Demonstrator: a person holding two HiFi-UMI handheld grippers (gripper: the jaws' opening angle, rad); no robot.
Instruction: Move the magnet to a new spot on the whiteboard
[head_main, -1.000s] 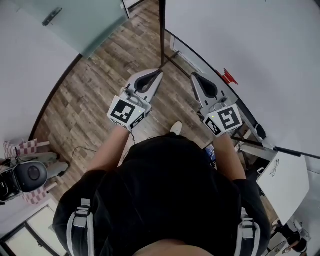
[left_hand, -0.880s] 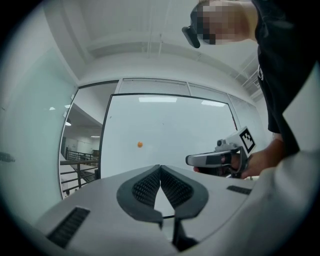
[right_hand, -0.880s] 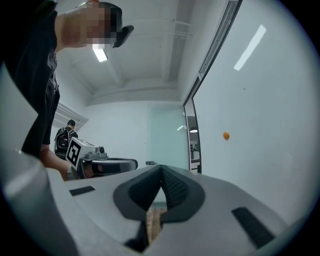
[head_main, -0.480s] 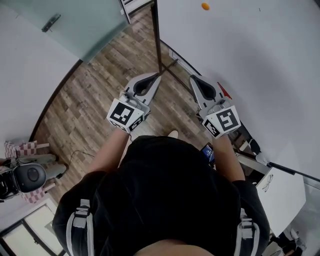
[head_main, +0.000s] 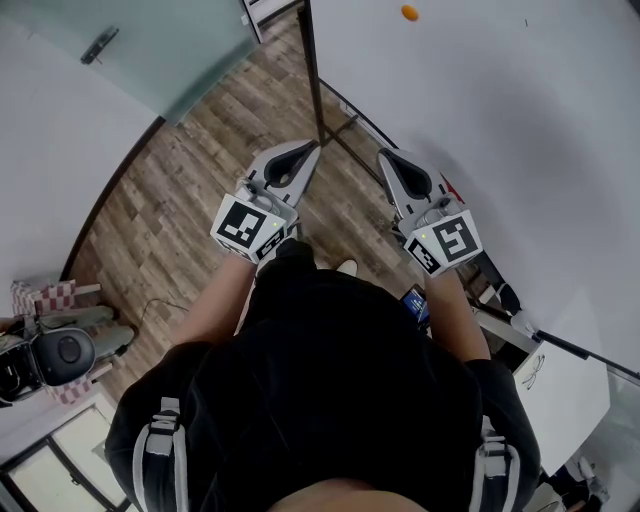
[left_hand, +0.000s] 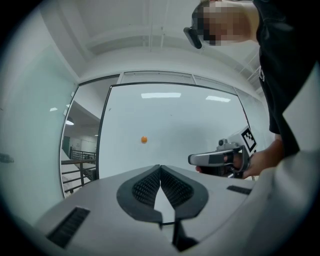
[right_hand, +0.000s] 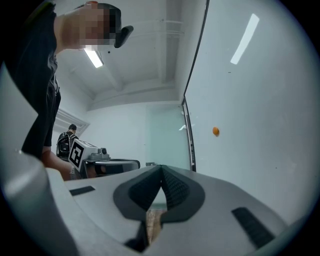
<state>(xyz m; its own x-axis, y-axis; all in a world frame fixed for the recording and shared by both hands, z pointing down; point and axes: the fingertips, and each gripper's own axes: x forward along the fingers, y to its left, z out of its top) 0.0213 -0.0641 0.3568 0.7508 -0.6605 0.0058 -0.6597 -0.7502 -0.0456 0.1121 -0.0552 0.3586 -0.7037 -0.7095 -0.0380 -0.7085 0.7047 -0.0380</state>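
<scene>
**Claws.** My left claw (head_main: 318, 146) and my right claw (head_main: 381, 154) are held level, side by side. Each has its jaws together and nothing between them.

**Change.** A second ago the head view showed only the lower whiteboard (head_main: 520, 110) ahead of the claws. Now the orange magnet (head_main: 410, 12) appears at the top margin. Both claws have travelled toward the board as a pair, and the last half second added little. I read this as the approach stage: the magnet is untouched, stuck high on the board and well apart from either claw. The jaws must part before any grasp.

**Position of the magnet.** From the right claw it lies up and to the right. From the left claw it lies up and slightly left. The right claw is nearer the board, so it looks the likelier one to reach.

**Edges and room.** The board's dark frame edge (head_main: 312, 80) bounds the surface on the left, with a glass door (head_main: 150, 40) beyond it. Around the magnet the board is bare apart from faint specks, so there is plenty of room for a new spot. The wooden floor (head_main: 170, 200) lies open on my left. A white table (head_main: 565, 390) crowds my right side.
</scene>
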